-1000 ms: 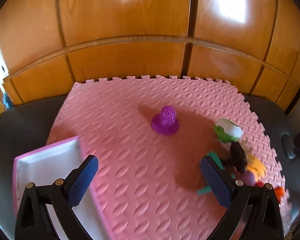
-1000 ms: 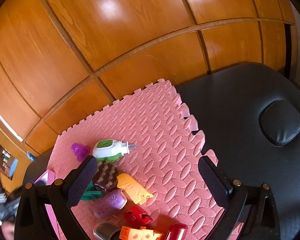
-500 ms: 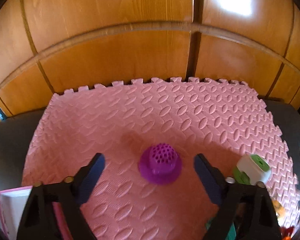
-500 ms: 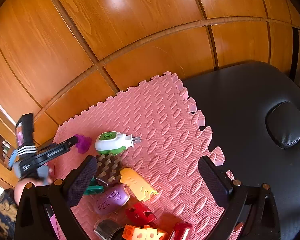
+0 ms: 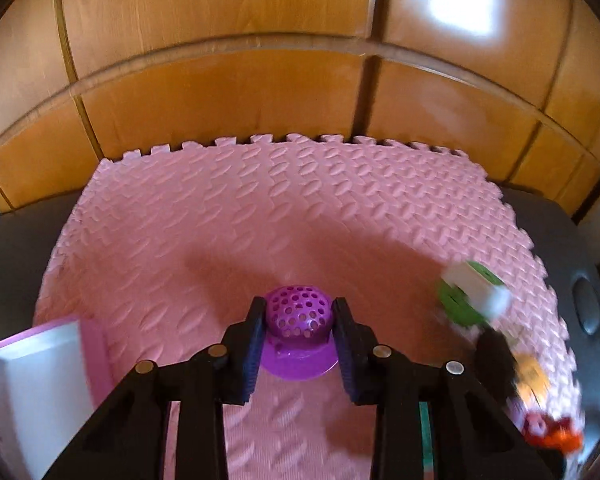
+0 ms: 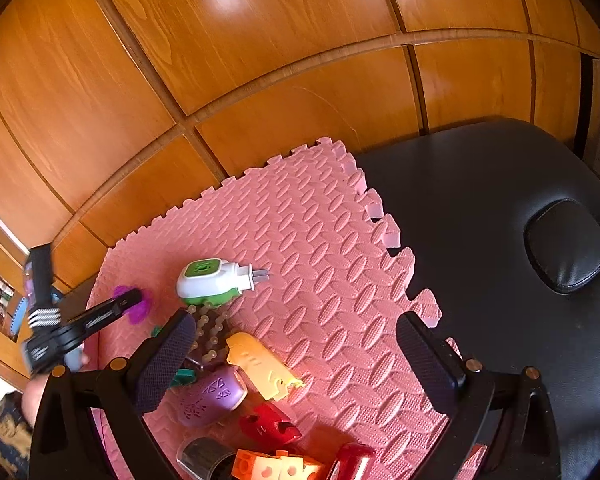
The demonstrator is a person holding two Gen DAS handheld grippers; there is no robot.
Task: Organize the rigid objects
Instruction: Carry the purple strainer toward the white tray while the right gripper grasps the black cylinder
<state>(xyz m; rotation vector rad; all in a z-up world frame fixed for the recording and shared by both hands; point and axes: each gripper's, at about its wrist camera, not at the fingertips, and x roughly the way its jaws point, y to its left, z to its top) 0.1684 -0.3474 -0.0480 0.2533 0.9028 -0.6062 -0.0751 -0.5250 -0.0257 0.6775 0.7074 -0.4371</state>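
Observation:
A purple perforated dome with a flat brim [image 5: 299, 330] sits on the pink foam mat [image 5: 260, 216]. My left gripper [image 5: 299, 316] is shut on the dome, one pad on each side. It also shows in the right wrist view [image 6: 134, 305], reaching in from the left over the purple piece [image 6: 138, 312]. My right gripper [image 6: 296, 344] is open and empty above a pile of small objects at the mat's near edge: a white and green plug-in device [image 6: 210, 284], a yellow piece [image 6: 260, 364], a lilac piece [image 6: 212, 398] and red pieces [image 6: 268, 426].
A pink-rimmed white box [image 5: 40, 392] lies at the mat's left. The mat lies on a black padded table [image 6: 500, 208] with a round headrest plug [image 6: 566, 246]. Wooden cabinet doors [image 5: 260, 60] stand right behind. An orange block [image 6: 276, 468] and a dark cup [image 6: 204, 458] lie at the near edge.
My left gripper moved forward onto the purple dome and closed on it. My right gripper stayed open and nearly still.

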